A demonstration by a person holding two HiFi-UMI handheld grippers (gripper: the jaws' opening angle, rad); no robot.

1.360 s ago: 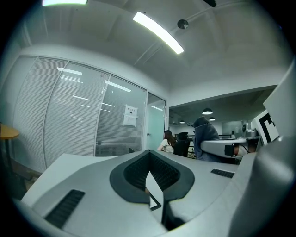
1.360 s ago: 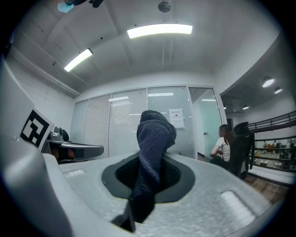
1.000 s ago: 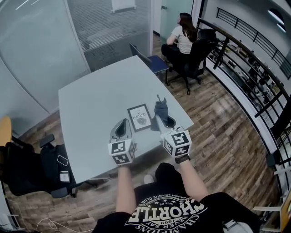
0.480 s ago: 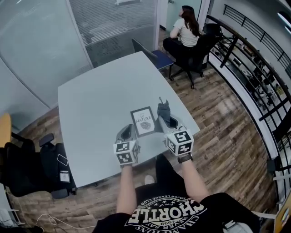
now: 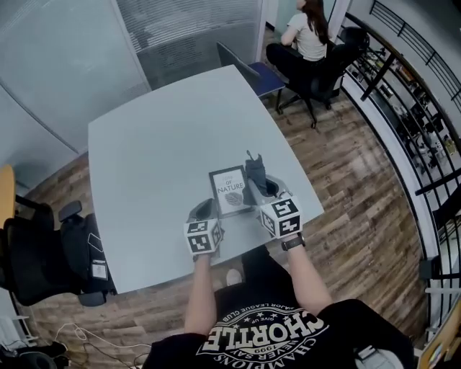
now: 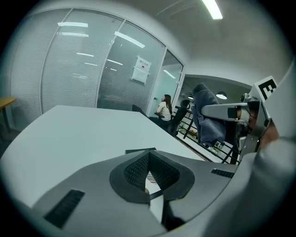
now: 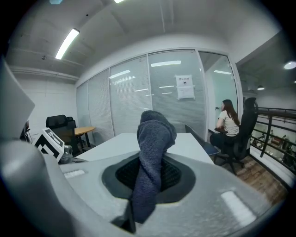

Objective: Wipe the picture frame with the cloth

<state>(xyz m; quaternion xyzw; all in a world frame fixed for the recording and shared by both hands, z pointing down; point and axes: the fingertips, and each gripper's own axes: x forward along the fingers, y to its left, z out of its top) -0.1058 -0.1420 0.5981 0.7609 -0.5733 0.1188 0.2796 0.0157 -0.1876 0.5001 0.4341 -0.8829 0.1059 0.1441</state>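
While the right gripper [image 5: 261, 193] clamps the cloth [image 5: 253, 171], the frame [image 5: 229, 190] lies just to its left; the left gripper [image 5: 204, 211] is closed and empty.

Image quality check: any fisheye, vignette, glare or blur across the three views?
Head view: heavy barrel bend toward the edges, even light. Left gripper view: round black vignette, ceiling light blown out. Right gripper view: same vignette, cloth sharp between the jaws.

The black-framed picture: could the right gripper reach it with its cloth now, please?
Probably yes: the right gripper, shut on the dark grey cloth, hovers just beside the black-framed picture; nothing lies between.
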